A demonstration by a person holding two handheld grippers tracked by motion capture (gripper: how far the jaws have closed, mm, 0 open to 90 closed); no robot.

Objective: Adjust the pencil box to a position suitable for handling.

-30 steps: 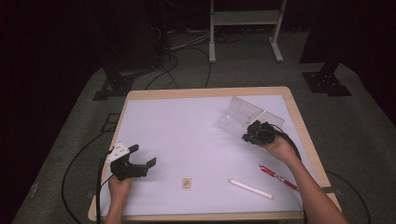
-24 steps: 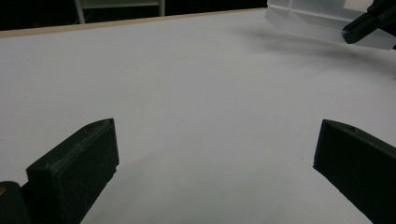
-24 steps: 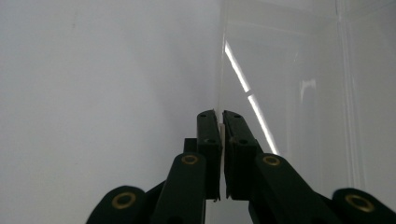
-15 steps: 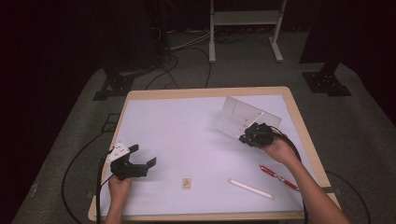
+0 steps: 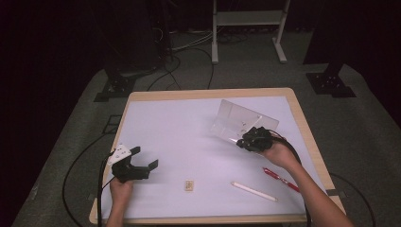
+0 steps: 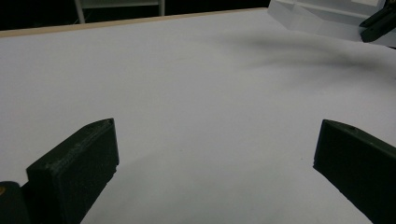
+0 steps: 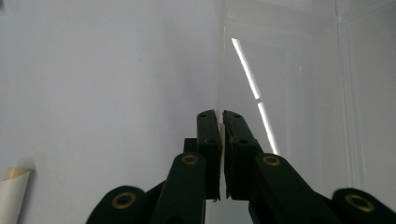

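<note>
A clear plastic case (image 5: 235,119) sits on the white table top at the right, with one panel tilted up. My right gripper (image 5: 247,142) is at its near edge, shut on a thin clear edge of it. The right gripper view shows the jaws (image 7: 220,116) pinching that clear sheet (image 7: 289,70). My left gripper (image 5: 144,157) hovers low over the front left of the table, open with nothing between its fingers (image 6: 74,168). In the left gripper view the case (image 6: 322,14) and the right gripper (image 6: 378,25) lie at the far right.
A red pen (image 5: 280,178) and a white stick (image 5: 254,191) lie near the front right, by the right forearm. A small tan block (image 5: 189,185) lies at the front middle. The table (image 5: 208,92) has a wooden rim. Cables and stands are on the floor behind.
The right gripper has shifted a little to the left with the clear panel, which now stands more upright. The left gripper has stayed in place, open.
</note>
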